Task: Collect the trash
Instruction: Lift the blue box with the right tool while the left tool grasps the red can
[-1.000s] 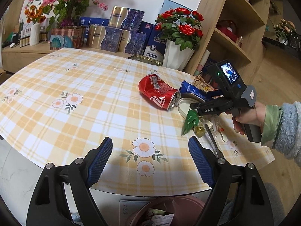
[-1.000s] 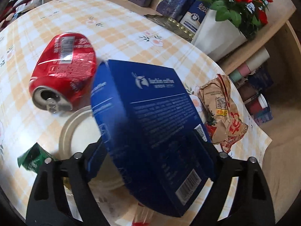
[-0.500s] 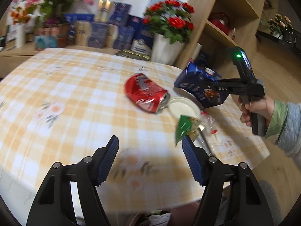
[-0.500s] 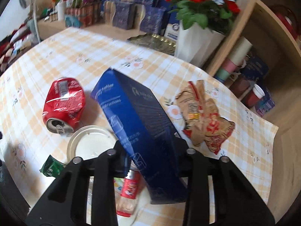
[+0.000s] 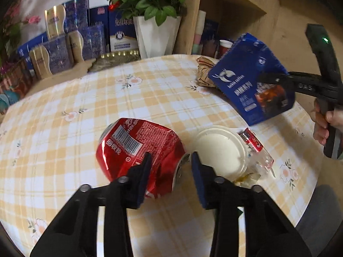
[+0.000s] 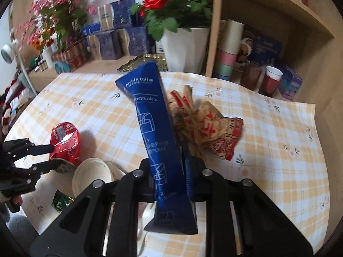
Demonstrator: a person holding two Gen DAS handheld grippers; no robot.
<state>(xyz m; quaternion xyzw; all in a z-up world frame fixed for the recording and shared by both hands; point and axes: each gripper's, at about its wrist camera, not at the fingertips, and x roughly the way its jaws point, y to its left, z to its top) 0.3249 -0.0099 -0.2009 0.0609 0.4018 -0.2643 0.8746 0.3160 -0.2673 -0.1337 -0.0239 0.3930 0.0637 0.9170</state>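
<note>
A crushed red soda can point(image 5: 137, 147) lies on the checked tablecloth; it also shows in the right wrist view point(image 6: 65, 142). My left gripper point(image 5: 171, 162) straddles the can's open end with both pads at its sides; the jaws are narrowed around it. My right gripper point(image 6: 169, 171) is shut on a blue coffee box point(image 6: 154, 124) and holds it above the table; the box also shows in the left wrist view point(image 5: 250, 81). A white lid point(image 5: 218, 150), a crumpled clear wrapper point(image 5: 257, 150) and a brown paper bag point(image 6: 210, 128) lie beside them.
A white vase of red roses point(image 5: 156, 34) and blue gift boxes point(image 5: 92, 40) stand behind the table. A wooden shelf point(image 6: 257, 42) with cups stands at the right. A green wrapper point(image 6: 61, 201) lies near the table's front edge point(image 5: 304, 209).
My left gripper has moved forward onto the red can and narrowed around its end. My right gripper has lifted the blue box higher and turned it edge-on.
</note>
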